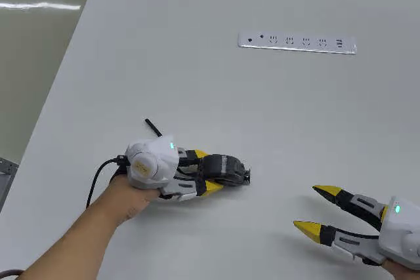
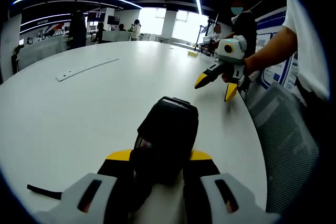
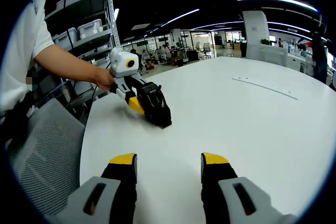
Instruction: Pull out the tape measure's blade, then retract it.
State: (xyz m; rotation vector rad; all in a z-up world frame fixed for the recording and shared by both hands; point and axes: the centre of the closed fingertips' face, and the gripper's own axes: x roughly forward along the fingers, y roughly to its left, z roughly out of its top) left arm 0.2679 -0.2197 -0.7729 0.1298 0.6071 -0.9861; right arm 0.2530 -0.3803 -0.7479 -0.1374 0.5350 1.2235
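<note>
Two grippers at a white table (image 1: pixel 164 63). Left gripper (image 1: pixel 207 171): jaws clenched on the black tape measure (image 1: pixel 231 168), which sits low on the table at the near left. Right gripper (image 1: pixel 308 206): jaws spread, nothing between them, well apart from the tape measure. Power strip (image 1: pixel 296 42): farther back on the table.

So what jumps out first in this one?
The left gripper, clamped on a black tape measure on the white table, close to the person. To its right, the right gripper is open and empty. A power strip lies farther back.
</note>
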